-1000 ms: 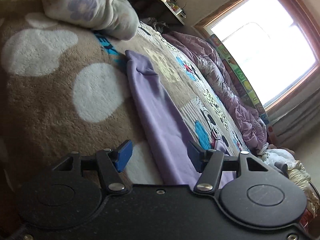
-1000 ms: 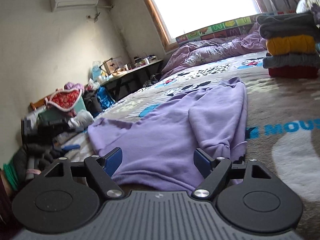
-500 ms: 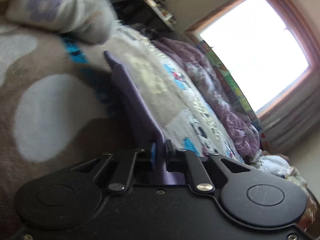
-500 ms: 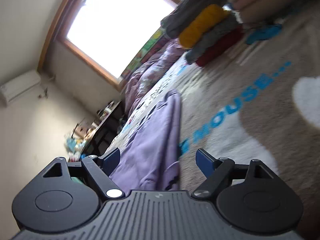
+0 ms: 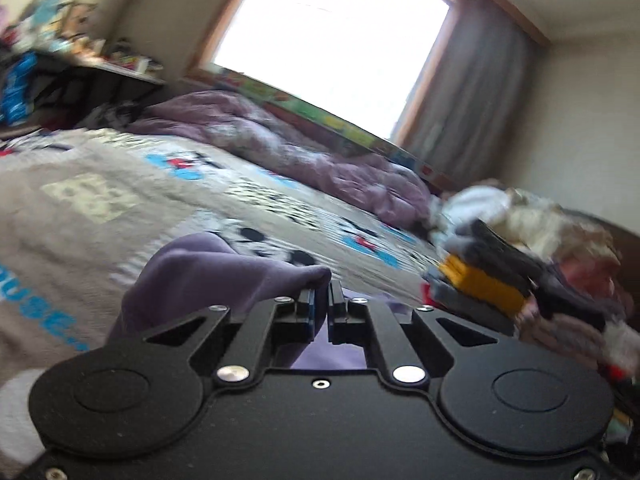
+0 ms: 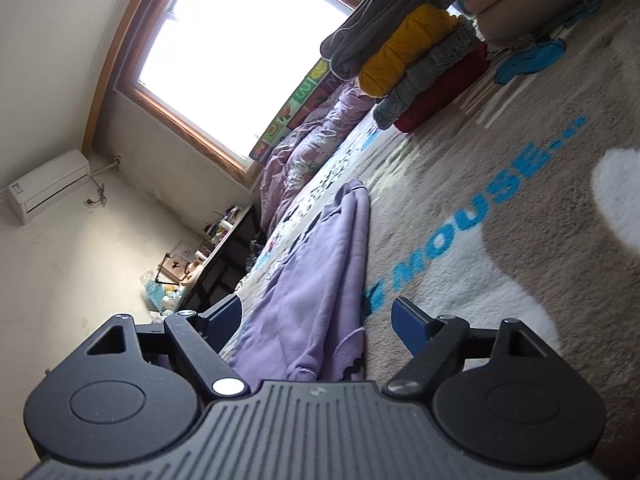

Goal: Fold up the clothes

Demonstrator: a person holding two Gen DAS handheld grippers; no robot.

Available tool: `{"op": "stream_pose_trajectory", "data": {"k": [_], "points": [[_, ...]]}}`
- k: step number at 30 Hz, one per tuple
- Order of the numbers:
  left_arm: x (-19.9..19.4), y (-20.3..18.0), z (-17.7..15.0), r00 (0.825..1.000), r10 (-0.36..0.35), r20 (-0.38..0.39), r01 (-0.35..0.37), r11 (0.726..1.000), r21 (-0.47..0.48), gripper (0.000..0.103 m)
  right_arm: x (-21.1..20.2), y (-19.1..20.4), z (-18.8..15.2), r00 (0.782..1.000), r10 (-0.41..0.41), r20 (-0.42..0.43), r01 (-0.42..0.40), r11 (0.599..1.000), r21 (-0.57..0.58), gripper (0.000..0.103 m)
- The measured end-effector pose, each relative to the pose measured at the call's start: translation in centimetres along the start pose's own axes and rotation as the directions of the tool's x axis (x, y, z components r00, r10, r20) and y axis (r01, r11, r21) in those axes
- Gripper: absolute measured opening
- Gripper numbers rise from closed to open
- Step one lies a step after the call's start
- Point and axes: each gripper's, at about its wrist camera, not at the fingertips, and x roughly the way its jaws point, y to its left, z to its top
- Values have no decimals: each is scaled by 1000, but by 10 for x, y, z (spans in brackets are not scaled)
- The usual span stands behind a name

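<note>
Folded stack (image 6: 420, 64) beyond purple garment (image 6: 316, 280), left fingers (image 5: 308, 312) pinching it, right fingers (image 6: 412, 324) spread

A sweatshirt (image 6: 320, 280) lies on the bed (image 6: 540, 240); a stack of folded clothes (image 6: 420, 64) sits behind it, below the window (image 6: 240, 52).

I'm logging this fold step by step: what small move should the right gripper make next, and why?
Probably close the right gripper on the near edge of the purple top. The left gripper is shut on a pinch of the top, lifted off the blanket, while the right one's fingers stand open astride the cloth, gripping nothing. Both ends need a hold before folding.
</note>
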Motion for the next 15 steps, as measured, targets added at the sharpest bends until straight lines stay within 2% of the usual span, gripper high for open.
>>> {"op": "stream_pose_trajectory", "data": {"k": [3, 6, 9, 12, 14, 15], "points": [[11, -40, -10, 997, -70, -44, 75, 987, 142, 2, 3, 0, 0, 1000, 16, -4, -16, 1000, 3, 82], [21, -82, -29, 985, -136, -108, 162, 941, 298, 2, -1, 2, 2, 1000, 29, -7, -29, 1000, 7, 82], [28, -116, -53, 967, -177, -185, 241, 873, 423, 2, -3, 1, 4, 999, 34, -6, -34, 999, 18, 82], [37, -139, -78, 945, -181, -271, 305, 788, 535, 2, -6, -3, 4, 999, 34, -7, -33, 999, 31, 82], [43, -150, -95, 921, -162, -353, 354, 724, 592, 5, -5, -5, 4, 999, 29, -14, -29, 999, 36, 82], [45, -153, -103, 910, -158, -383, 377, 700, 606, 21, -5, -6, 4, 1000, 24, -17, -24, 999, 35, 82]]}}
